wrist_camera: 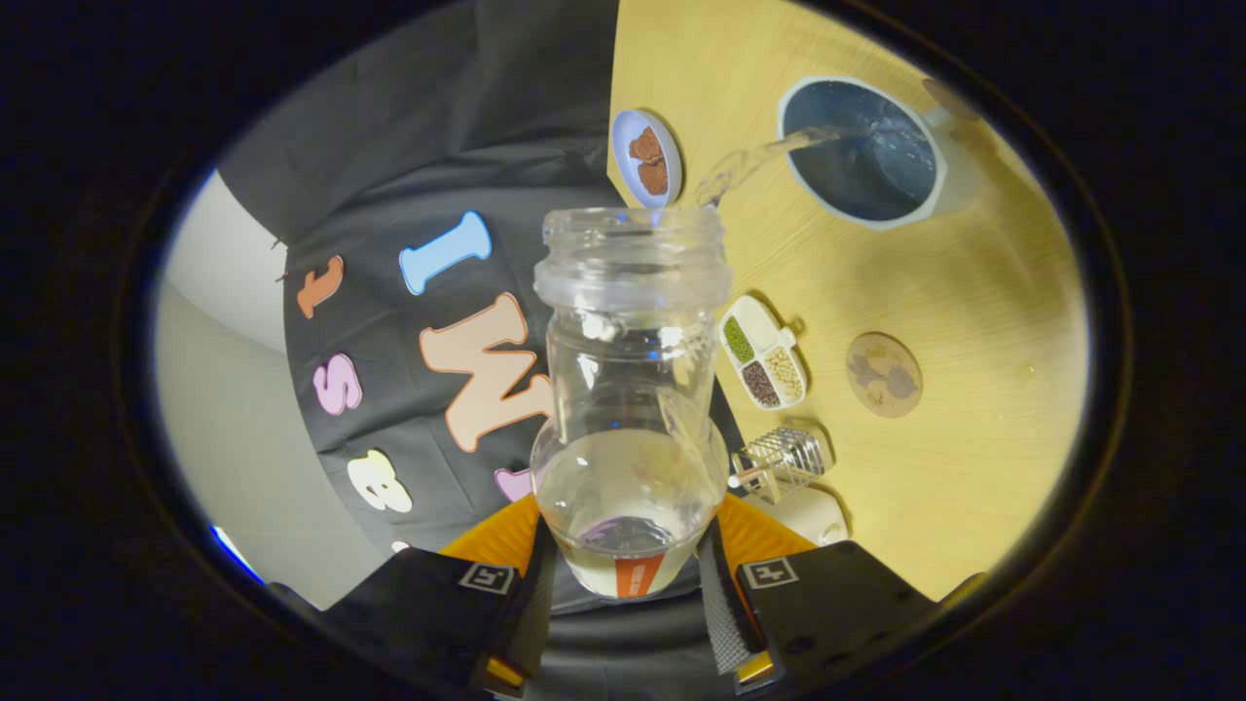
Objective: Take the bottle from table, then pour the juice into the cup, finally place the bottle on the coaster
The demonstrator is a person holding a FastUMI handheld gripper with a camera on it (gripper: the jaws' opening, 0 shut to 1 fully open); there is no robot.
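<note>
**Bottle tipped over the cup, liquid running**

The claw (628, 570) pinches the clear bottle (631, 389) by its lower body, one finger pressed on each side, the bottle's base sitting between the fingers. The bottle is tilted, its open mouth pointing away from the claw toward the bench (973, 292). Some clear liquid lies pooled in the bottle's lower end, close to the fingers.

From the bottle's mouth a thin clear stream (769, 154) arcs across to the cup (861, 151), a white-rimmed cup with a dark inside that stands on the bench well beyond the fingertips. The stream lands inside the cup's rim.

The round coaster (883, 375) lies flat on the bench, nearer to the claw than the cup and apart from it; nothing stands on it.

Just beside the bottle's mouth is a small blue dish (646, 156) with brown pieces. Beside the bottle's neck lies a white divided tray (763, 351) of beans, and nearer the fingers a small wire holder (782, 460).
</note>
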